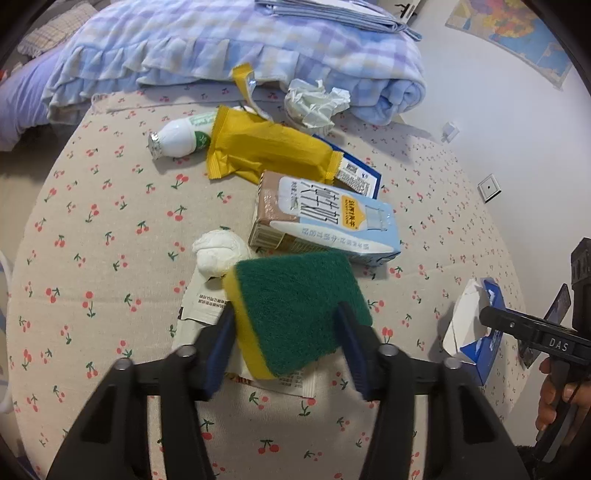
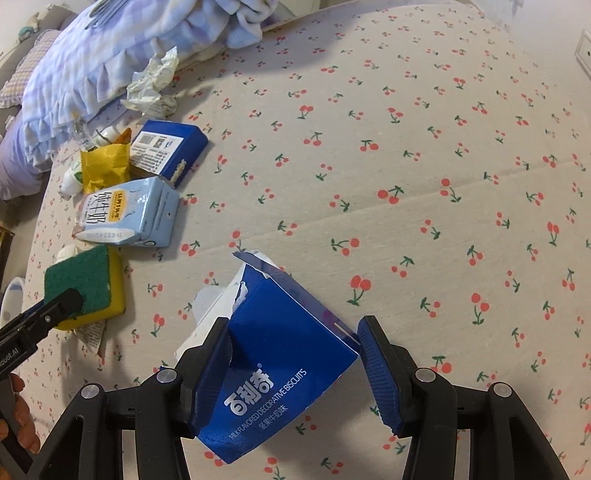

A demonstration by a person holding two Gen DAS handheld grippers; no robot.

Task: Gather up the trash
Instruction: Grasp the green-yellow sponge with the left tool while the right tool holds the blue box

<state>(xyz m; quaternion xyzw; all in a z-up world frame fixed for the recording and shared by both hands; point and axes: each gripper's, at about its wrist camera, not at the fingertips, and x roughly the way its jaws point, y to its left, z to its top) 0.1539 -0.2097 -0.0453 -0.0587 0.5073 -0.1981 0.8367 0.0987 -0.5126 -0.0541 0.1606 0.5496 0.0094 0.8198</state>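
My left gripper (image 1: 286, 325) is shut on a green-and-yellow sponge (image 1: 295, 310), held just above the cherry-print bed sheet (image 1: 92, 229); it also shows in the right wrist view (image 2: 83, 284). My right gripper (image 2: 293, 343) is shut on a torn blue biscuit box (image 2: 273, 354), also seen in the left wrist view (image 1: 476, 325). Other trash lies on the bed: a light blue milk carton (image 1: 332, 221), a yellow wrapper (image 1: 266, 147), a small white bottle (image 1: 177, 138), crumpled paper (image 1: 314, 103), a white tissue wad (image 1: 218, 254), a printed sachet (image 1: 203, 306) and a second blue box (image 2: 170, 149).
A folded blue checked blanket (image 1: 229, 44) lies along the far side of the bed. A white wall (image 1: 498, 110) with a socket (image 1: 489, 188) and a map poster (image 1: 517, 33) is to the right.
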